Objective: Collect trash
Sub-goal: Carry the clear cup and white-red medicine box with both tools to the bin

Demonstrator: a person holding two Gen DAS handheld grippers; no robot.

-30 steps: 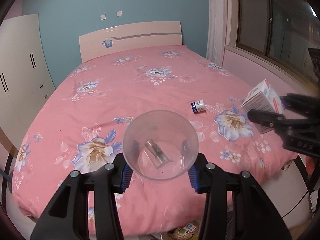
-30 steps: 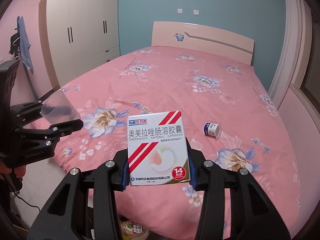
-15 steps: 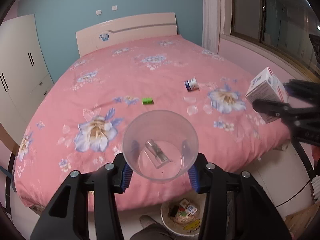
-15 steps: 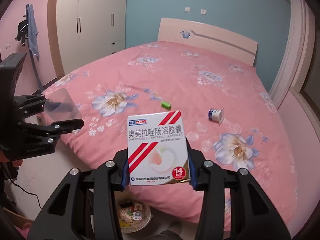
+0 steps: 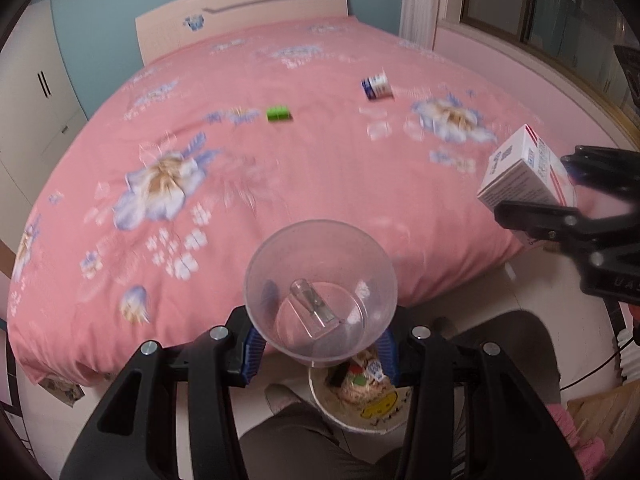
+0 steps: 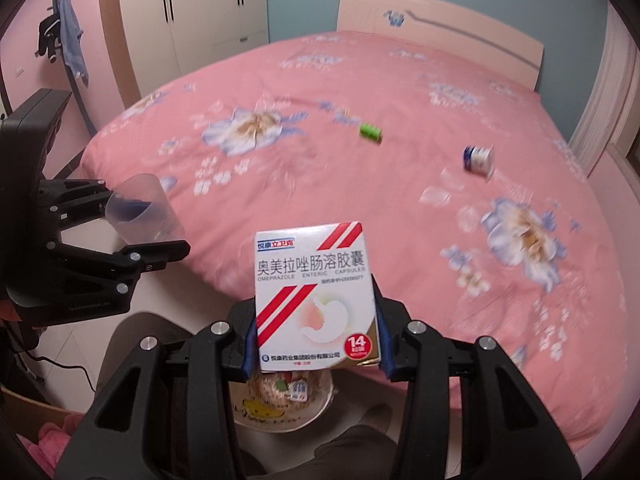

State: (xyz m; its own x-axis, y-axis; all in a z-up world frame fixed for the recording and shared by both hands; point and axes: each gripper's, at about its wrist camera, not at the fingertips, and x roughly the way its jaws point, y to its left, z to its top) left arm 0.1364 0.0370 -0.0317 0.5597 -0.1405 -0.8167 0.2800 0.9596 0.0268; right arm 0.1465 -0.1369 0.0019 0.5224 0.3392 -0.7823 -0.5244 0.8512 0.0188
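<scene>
My left gripper (image 5: 320, 344) is clamped on a clear plastic cup (image 5: 320, 292), its blue pads (image 5: 253, 346) pressing the cup's sides, mouth facing me; the left view looks straight into it and shows a small clear piece lying on its bottom, which my right view, seeing the cup (image 6: 140, 208) only side-on, does not reveal. My right gripper (image 6: 316, 350) grips a white-and-red medicine box (image 6: 316, 296) between its pads, printed face toward the lens; from the left view I see only the box's (image 5: 520, 172) side and top edge. Below and just beyond both sets of fingers sits a round trash bin (image 5: 360, 408) on the floor, with wrappers inside. Well ahead of the fingers, on the pink floral bed (image 6: 400, 200), lie a small green item (image 6: 370, 132) and a blue-and-white container (image 6: 478, 159) on its side. The person's knees show below the fingers.
</scene>
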